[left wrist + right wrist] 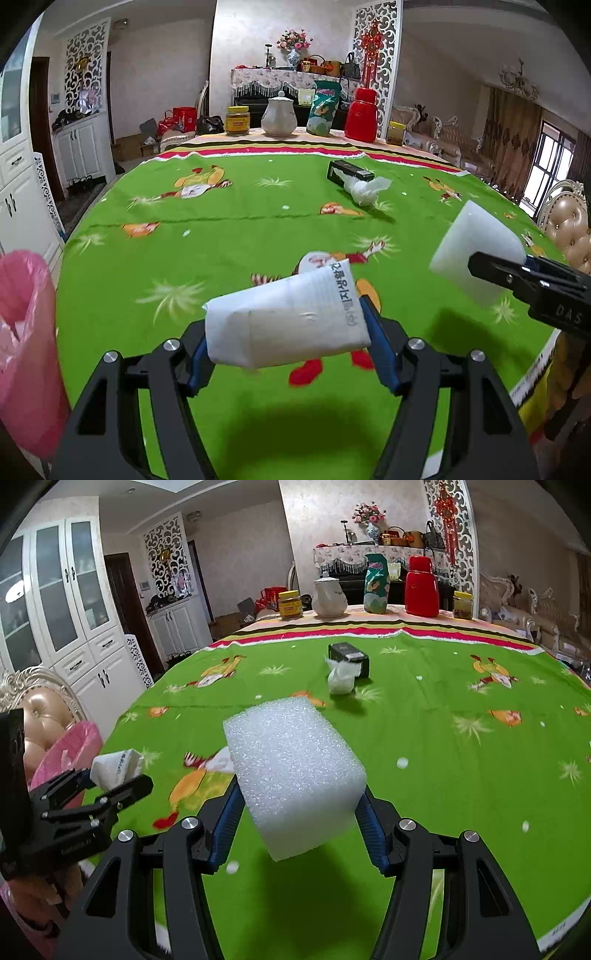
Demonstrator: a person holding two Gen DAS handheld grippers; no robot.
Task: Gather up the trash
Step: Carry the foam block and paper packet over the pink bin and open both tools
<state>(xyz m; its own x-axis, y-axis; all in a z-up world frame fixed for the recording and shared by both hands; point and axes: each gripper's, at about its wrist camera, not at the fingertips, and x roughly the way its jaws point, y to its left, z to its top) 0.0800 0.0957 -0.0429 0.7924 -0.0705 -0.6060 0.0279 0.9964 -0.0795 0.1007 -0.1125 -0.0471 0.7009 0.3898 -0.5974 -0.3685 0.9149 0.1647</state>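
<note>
My left gripper point(286, 332) clamps a crushed paper cup point(288, 325); my right gripper point(299, 812) clamps a foam block point(291, 771). Both are lifted, so next comes the pink-lined bin point(22, 332).

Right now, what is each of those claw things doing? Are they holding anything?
Left gripper: closed on a crushed white paper cup, held above the table.
Right gripper: closed on a white foam block, also held above the table.

We see both views bright and evenly lit, with soft dark shadows on the green tablecloth point(221, 229) under the held things; fisheye bending curves the edges, corners go black, and the window point(550, 162) glares
</note>
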